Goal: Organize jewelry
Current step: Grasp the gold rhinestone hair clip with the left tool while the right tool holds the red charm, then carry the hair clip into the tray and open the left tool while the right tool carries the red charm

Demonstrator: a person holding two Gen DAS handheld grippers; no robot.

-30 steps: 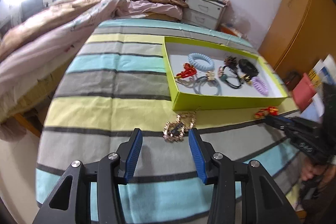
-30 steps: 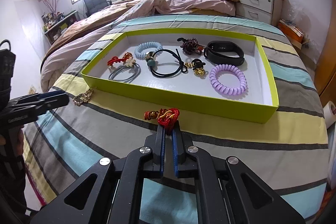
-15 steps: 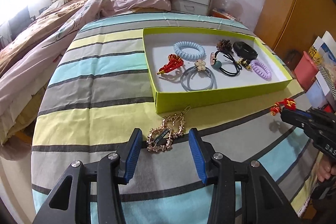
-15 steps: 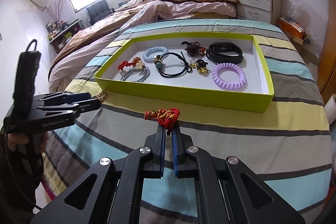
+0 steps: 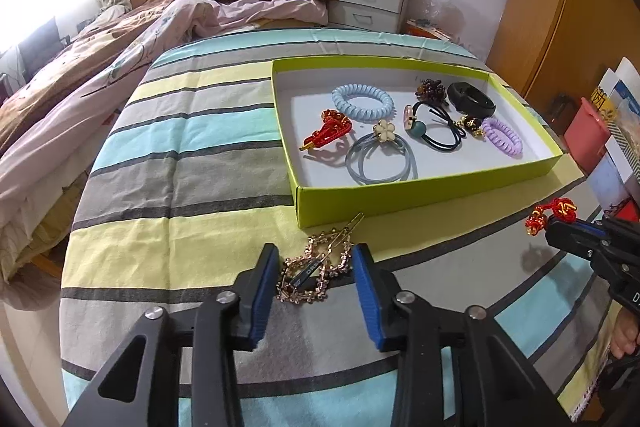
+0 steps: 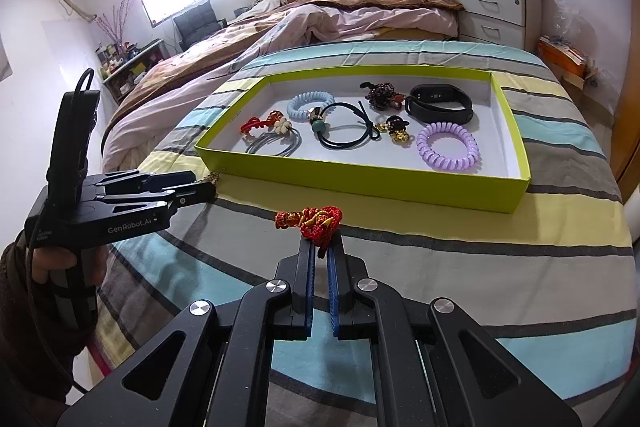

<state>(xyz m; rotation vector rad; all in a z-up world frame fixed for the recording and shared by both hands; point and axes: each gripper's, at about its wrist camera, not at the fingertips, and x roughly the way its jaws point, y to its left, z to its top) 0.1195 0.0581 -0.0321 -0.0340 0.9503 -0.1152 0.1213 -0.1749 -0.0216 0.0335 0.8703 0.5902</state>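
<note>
A lime-green box (image 5: 424, 193) (image 6: 360, 179) lies on the striped bedspread and holds several hair ties and bracelets, among them a blue coil (image 5: 362, 103) and a purple coil (image 6: 447, 146). A gold rhinestone hair clip (image 5: 316, 267) lies on the spread in front of the box's near left corner. My left gripper (image 5: 314, 269) is open, its blue pads on either side of the clip. My right gripper (image 6: 320, 251) is shut on a red knotted bracelet with gold beads (image 6: 314, 221) and holds it above the spread, in front of the box; it also shows in the left wrist view (image 5: 554, 213).
A rumpled quilt (image 5: 120, 39) covers the bed to the left. A white nightstand (image 5: 370, 1) and a headboard with teddy bears stand behind. Books and a red bin (image 5: 588, 135) sit at the right, past the bed's edge.
My left gripper has moved forward until its open pads straddle the gold hair clip. My right gripper has lifted slightly with the red bracelet still in it.
</note>
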